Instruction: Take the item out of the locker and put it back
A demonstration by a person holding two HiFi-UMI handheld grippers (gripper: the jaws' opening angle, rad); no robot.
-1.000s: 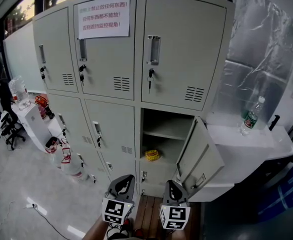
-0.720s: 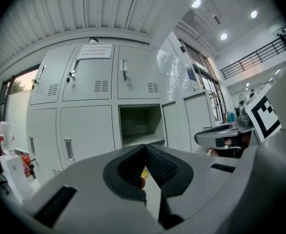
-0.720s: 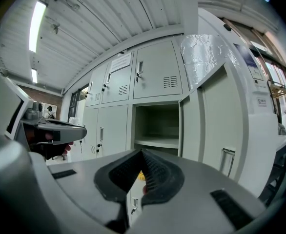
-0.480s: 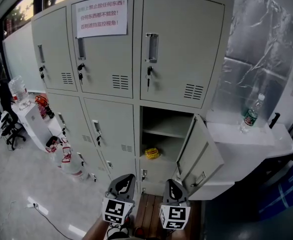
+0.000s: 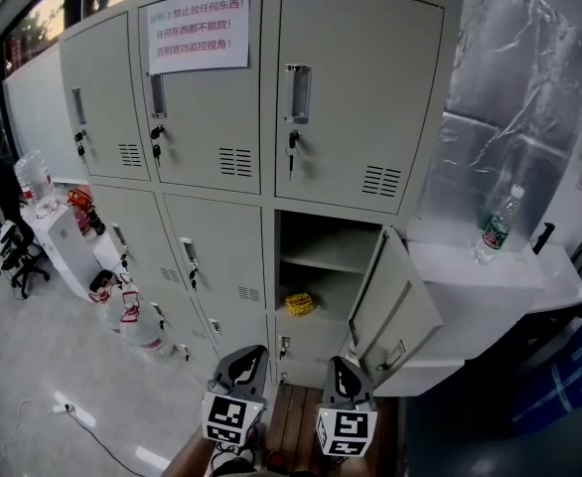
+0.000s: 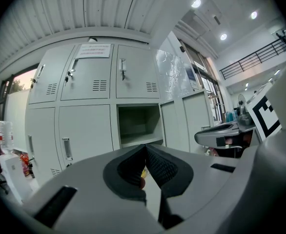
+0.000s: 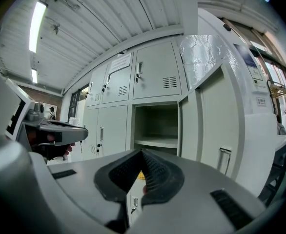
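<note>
A white paper notice (image 5: 198, 30) printed in red is seen posted up top. Over on the right, a crinkled silver foil sheet (image 5: 509, 97) is hung on the wall, and below it a clear bottle (image 5: 494, 229) with a green label is stood upright on a white counter (image 5: 534, 281). At far left, a large water bottle (image 5: 35, 180) is set on a white stand (image 5: 65, 241), a black office chair (image 5: 15, 251) is parked just beside it, and red-and-white containers (image 5: 132, 316) are clustered on the grey floor (image 5: 33, 366).

Yellow item (image 5: 300, 304) on open locker bottom (image 5: 331, 313)
</note>
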